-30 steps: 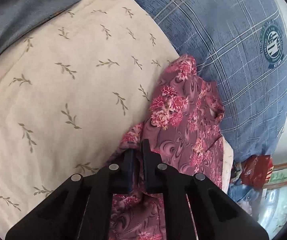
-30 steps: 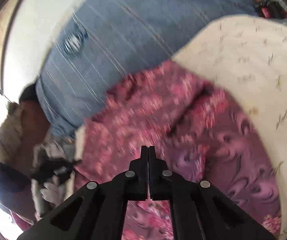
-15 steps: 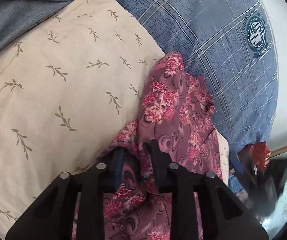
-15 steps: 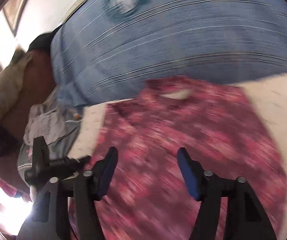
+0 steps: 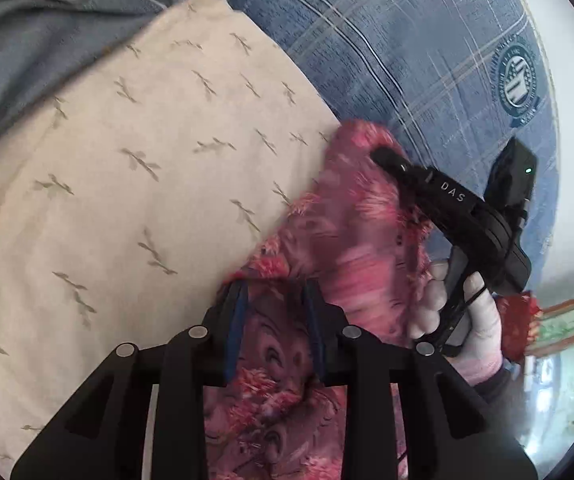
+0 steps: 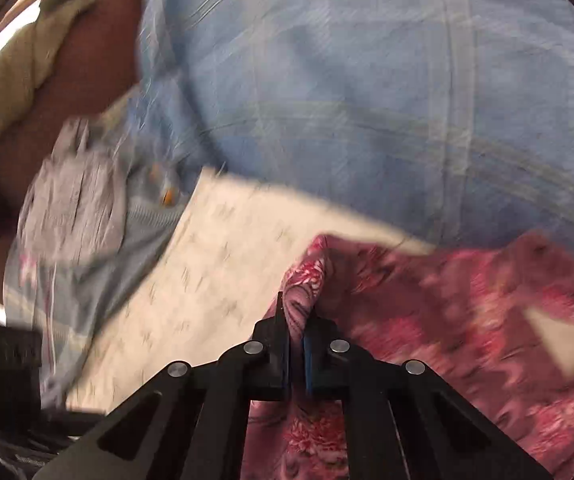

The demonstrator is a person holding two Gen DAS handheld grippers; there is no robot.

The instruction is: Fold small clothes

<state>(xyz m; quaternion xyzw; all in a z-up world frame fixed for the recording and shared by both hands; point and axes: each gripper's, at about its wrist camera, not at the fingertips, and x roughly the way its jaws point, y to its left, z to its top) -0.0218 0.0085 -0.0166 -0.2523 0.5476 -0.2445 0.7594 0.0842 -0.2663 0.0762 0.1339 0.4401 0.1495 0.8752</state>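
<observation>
A maroon and pink floral garment (image 5: 347,232) lies crumpled over the edge of a cream pillow (image 5: 127,200) printed with leaf sprigs. My left gripper (image 5: 275,308) hovers over the garment's near part. Its jaws stand apart, and the cloth shows in the gap without being pinched. My right gripper (image 5: 379,155), held by a gloved hand (image 5: 475,320), reaches in from the right to the garment's far corner. In the right wrist view the right gripper (image 6: 297,320) is shut on a raised fold of the garment (image 6: 467,320).
A big blue plaid pillow (image 5: 427,60) with a round badge lies behind the garment. Grey-blue clothes (image 5: 27,52) are heaped at the far left, beyond the cream pillow (image 6: 215,264). A red patterned item (image 5: 515,328) sits low on the right.
My left jaws have opened from shut and stayed over the garment. My right gripper swept sideways, opened wide, then shut on a fold of the garment, and it now shows in the left wrist view.
</observation>
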